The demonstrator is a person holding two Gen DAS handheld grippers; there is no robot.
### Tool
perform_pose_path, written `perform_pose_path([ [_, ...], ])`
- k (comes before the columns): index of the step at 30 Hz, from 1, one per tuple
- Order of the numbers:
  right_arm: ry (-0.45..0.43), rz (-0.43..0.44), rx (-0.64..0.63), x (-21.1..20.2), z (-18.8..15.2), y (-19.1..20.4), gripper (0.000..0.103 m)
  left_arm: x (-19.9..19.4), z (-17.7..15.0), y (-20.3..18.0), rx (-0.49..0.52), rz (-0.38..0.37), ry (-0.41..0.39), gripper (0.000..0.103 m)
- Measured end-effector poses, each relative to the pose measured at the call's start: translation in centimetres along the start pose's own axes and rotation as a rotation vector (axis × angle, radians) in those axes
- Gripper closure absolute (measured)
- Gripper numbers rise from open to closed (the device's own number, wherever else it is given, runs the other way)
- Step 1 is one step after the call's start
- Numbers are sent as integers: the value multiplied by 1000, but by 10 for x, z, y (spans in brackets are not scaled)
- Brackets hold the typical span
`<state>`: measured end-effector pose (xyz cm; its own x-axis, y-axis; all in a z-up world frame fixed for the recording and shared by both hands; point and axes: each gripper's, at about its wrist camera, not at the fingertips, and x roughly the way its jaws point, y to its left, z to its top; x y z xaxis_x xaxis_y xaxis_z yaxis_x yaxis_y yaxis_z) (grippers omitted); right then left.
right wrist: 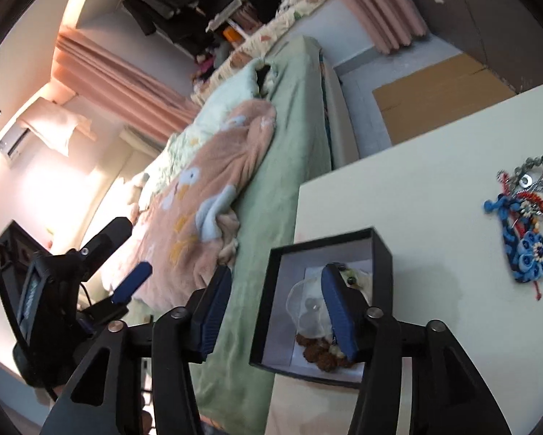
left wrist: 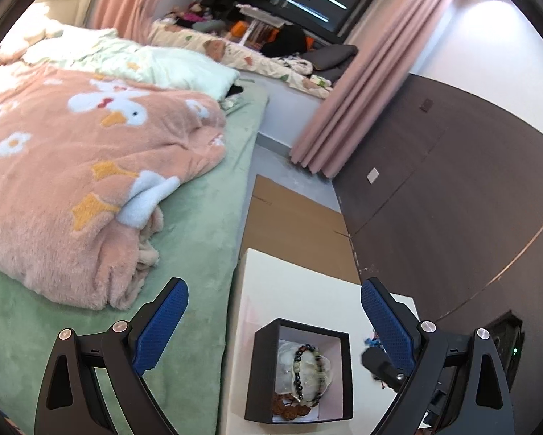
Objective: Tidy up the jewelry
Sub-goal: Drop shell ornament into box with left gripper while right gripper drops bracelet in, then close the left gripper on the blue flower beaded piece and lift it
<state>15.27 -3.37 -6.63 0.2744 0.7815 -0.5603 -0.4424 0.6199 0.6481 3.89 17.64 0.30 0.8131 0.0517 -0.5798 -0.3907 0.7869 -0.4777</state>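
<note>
Right gripper (right wrist: 276,306), jaws spread and empty, straddles the open black square box (right wrist: 382,250); a snag could tip it off the white table (right wrist: 398,188). Left gripper (left wrist: 275,311), also spread, hovers.

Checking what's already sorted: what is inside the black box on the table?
Inside the black box: a dark-and-pale beaded bracelet on a clear plastic bag, with brown beads at the near edge. Whatever lies beneath the bag is hidden.
</note>
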Motion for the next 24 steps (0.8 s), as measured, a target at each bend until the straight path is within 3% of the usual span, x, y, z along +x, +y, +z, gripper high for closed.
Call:
perform_pose_path([
  [8, -32, -29, 32, -32, 5, -20, 49, 3, -6, -14, 41, -12, 24, 7],
  [18, -84, -147, 74, -89, 5, -53, 48, 9, -30, -51, 151, -44, 63, 7],
  [24, -115, -199, 137, -116, 3, -78, 30, 13, -43, -78, 220, -62, 76, 7],
])
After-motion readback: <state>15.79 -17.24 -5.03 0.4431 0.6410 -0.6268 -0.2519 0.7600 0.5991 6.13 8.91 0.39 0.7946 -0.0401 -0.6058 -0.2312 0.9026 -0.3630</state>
